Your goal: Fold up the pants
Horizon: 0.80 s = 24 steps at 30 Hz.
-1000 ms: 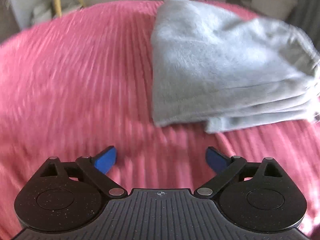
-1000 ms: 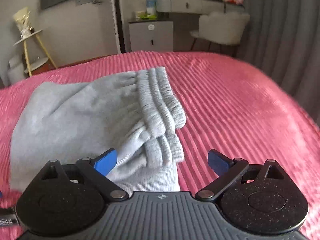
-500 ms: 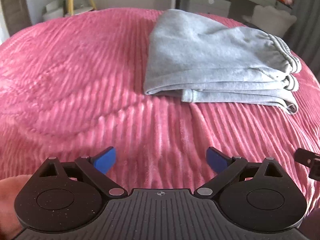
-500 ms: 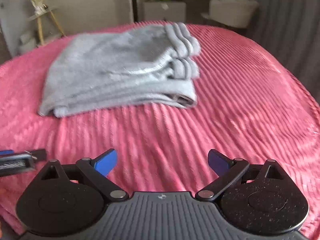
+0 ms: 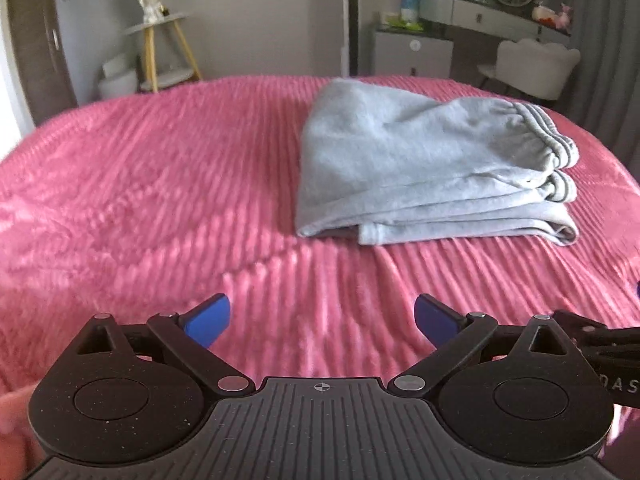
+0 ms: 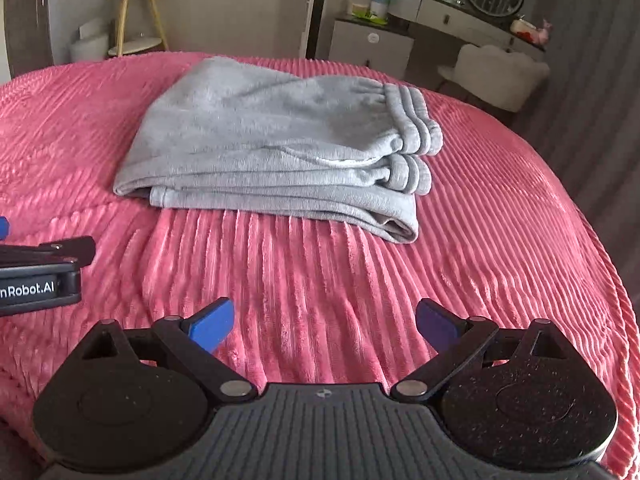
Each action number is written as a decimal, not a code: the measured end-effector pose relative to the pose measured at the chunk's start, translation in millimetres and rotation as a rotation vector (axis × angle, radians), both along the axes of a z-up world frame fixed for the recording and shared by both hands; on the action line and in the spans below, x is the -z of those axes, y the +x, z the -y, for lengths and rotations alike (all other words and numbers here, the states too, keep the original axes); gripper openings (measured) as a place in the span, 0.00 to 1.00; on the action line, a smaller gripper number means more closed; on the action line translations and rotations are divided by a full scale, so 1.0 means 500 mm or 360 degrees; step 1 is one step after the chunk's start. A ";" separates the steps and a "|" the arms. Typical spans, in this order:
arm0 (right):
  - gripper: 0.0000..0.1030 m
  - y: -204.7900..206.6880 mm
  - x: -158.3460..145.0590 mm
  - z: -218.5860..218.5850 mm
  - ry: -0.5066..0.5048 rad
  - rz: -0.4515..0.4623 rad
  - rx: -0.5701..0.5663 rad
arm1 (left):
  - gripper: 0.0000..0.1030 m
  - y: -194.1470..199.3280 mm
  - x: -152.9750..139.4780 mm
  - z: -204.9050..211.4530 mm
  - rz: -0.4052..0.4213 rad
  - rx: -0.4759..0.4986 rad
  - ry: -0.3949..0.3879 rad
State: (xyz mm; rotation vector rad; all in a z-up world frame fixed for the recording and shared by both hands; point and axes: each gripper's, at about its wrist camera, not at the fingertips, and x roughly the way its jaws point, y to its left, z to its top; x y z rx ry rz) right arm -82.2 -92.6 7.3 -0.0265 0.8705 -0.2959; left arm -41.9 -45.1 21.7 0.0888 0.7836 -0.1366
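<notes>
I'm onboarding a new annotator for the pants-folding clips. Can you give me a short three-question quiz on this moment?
1. True or false: the left tongs grip the grey pants.
2. The pants' waistband faces: A) the yellow-legged side table B) the white chair.
3. What colour is the bedspread?

Key: 1 false, both the left and the right tongs are open and clear of the pants; 2 B; 3 pink.

left hand-held gripper point(image 6: 36, 280): "nRobot.AI" | right hand-held gripper point(image 5: 612, 364): "DAS"
</notes>
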 end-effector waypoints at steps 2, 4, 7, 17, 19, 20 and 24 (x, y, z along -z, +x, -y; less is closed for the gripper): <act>0.95 -0.001 -0.003 0.007 0.0027 0.0028 0.0030 | 0.98 0.007 0.001 0.007 -0.0064 0.0015 -0.0019; 0.95 -0.002 -0.004 0.020 0.0078 0.0050 0.0082 | 0.98 0.009 0.001 0.014 -0.0071 0.0063 -0.0049; 0.95 -0.004 -0.002 0.043 0.0166 0.0080 0.0176 | 0.98 0.006 -0.003 0.022 -0.0009 0.0105 -0.0050; 0.95 -0.012 0.007 0.084 0.0383 0.0161 0.0355 | 0.98 0.027 0.028 0.062 -0.0078 0.0222 0.0078; 0.95 -0.012 0.009 0.082 0.0377 0.0165 0.0355 | 0.98 0.032 0.034 0.065 -0.0093 0.0227 0.0084; 0.95 -0.011 0.010 0.084 0.0373 0.0160 0.0355 | 0.98 0.035 0.037 0.066 -0.0101 0.0230 0.0087; 0.95 -0.001 0.015 0.077 0.0341 0.0129 0.0338 | 0.98 0.047 0.045 0.066 -0.0138 0.0217 0.0086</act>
